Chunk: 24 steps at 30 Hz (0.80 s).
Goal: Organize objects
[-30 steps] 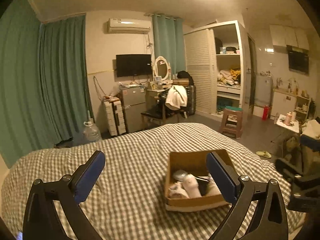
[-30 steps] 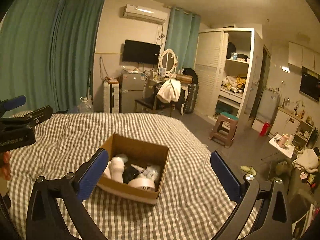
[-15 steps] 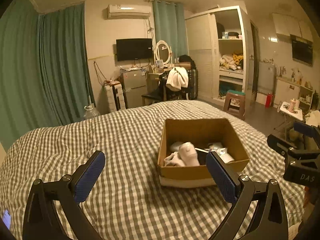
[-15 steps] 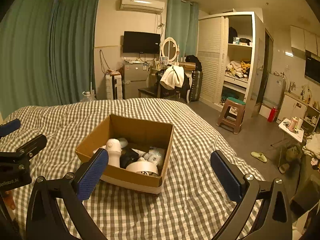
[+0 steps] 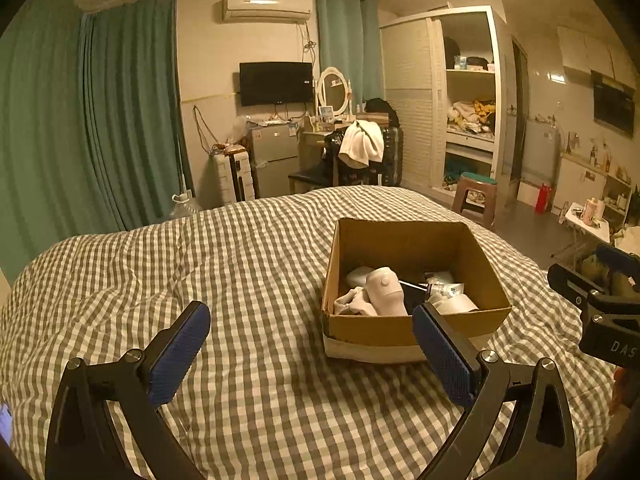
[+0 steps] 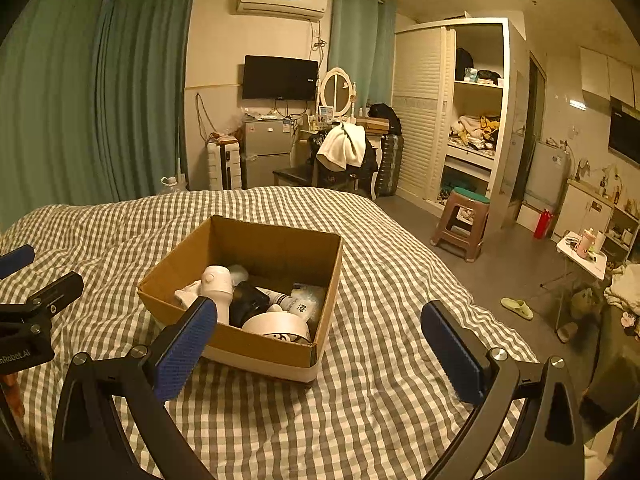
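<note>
- The cardboard box (image 5: 416, 328) looks bigger and lower in both views than it did a second ago. That means both tongs have come closer to it and tipped down toward it.
- I think this means the reaching part is nearly done and the picking part comes next. Nothing has been taken out yet.
- The box sits on the checked bed cover (image 5: 248, 264), near the side of the bed by the floor. Its top is open.
- Inside the box is a jumble: a white bottle (image 6: 216, 282) standing near the left wall, a black thing (image 6: 250, 300) just beside it, a roll of white tape (image 6: 276, 326) at the front, a small tube with writing (image 6: 294, 304), and some white cloth (image 5: 354, 302).
- The left gripper (image 5: 310, 354) hangs over the bed, in front of the box and a little to its left. Its two blue pads are spread wide and hold nothing.
- The right gripper (image 6: 320, 354) hangs in front of the box's near right corner. Its pads are spread wide too, with nothing between them.
- Each tool peeks into the edge of the other one's view, so they sit on either side of the box.
- The things are packed close, so grabbing just one may be tricky.
</note>
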Tool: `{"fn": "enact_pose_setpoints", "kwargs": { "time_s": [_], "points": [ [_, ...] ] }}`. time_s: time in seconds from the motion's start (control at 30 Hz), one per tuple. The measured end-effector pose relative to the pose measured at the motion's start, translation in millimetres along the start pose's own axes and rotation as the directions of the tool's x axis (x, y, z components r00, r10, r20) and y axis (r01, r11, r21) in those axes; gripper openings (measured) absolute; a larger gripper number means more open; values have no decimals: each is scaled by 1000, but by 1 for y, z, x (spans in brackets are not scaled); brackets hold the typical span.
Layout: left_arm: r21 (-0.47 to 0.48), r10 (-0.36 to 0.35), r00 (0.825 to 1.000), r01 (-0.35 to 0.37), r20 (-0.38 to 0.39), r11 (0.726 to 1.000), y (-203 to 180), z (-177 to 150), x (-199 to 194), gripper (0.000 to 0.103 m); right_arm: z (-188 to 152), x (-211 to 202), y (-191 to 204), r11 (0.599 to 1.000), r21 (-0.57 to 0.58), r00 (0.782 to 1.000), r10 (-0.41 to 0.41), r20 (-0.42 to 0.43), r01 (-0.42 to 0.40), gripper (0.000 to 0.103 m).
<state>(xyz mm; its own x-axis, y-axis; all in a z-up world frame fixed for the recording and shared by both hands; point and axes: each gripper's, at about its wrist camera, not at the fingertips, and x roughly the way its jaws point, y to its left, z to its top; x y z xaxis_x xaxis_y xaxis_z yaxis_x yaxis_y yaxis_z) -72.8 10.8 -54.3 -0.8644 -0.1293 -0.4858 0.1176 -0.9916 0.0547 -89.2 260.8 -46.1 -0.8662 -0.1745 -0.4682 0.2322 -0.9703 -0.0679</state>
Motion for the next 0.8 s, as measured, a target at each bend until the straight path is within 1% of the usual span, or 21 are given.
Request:
{"fn": "enact_pose_setpoints", "kwargs": {
  "time_s": [0.33, 0.63, 0.8],
  "points": [
    [14, 10, 1000, -10, -11, 1000, -2, -1, 3, 103, -1, 3, 3, 1000, 3, 1000, 3, -8, -3, 102],
    [22, 29, 1000, -29, -2, 999, -1, 0, 2, 103, -1, 4, 5, 1000, 2, 1000, 8, -14, -8, 102],
    [28, 22, 1000, -22, -3, 999, -1, -1, 1, 103, -2, 5, 8, 1000, -3, 1000, 10, -16, -10, 102]
  ]
}}
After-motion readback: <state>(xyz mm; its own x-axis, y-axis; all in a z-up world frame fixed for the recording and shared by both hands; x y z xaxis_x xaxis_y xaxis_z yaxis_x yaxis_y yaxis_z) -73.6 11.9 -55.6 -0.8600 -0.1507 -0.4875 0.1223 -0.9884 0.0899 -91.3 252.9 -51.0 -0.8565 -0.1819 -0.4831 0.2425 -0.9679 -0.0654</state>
